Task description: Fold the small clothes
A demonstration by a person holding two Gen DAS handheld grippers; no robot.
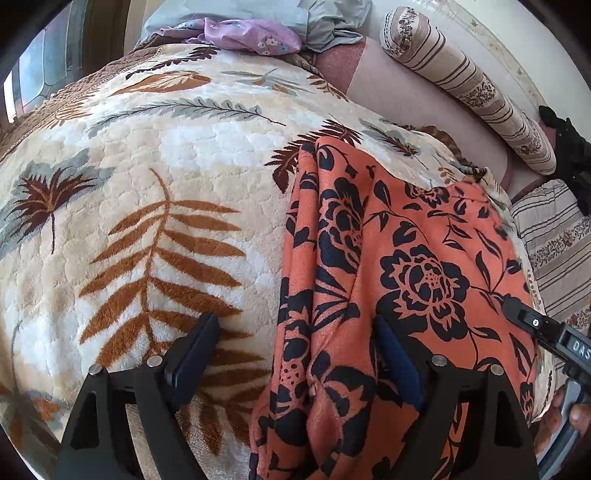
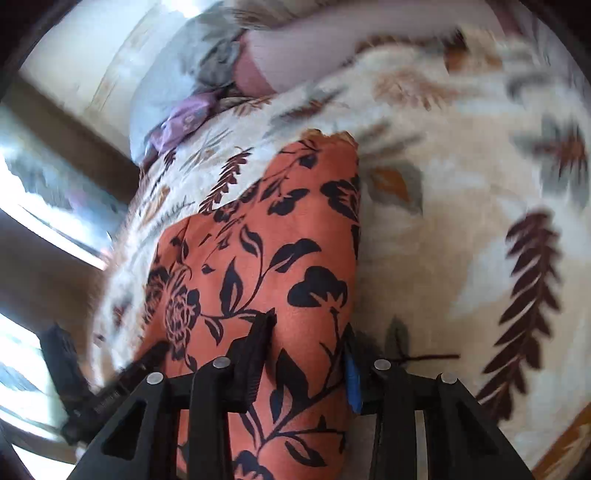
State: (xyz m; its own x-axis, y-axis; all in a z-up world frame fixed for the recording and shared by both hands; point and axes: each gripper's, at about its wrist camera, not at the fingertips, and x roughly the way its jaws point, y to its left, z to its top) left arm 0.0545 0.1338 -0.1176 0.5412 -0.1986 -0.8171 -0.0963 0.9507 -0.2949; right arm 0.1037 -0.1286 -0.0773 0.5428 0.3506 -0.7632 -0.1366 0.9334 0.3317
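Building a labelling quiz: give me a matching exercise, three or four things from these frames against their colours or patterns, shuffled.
Things:
1. garment
2. blanket
3. bolster
4. crumpled cloth

Looks:
A. cream with brown stripes
B. orange with black flowers
C. lilac with small flowers
D. cream plush with brown and grey leaves

Pairs: 1-B, 2-D, 3-A, 4-C

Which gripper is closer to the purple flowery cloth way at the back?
Hard to call. Both are far from the purple cloth. The left gripper and the right gripper both sit at the near end of the orange garment, jaws open around its fabric.
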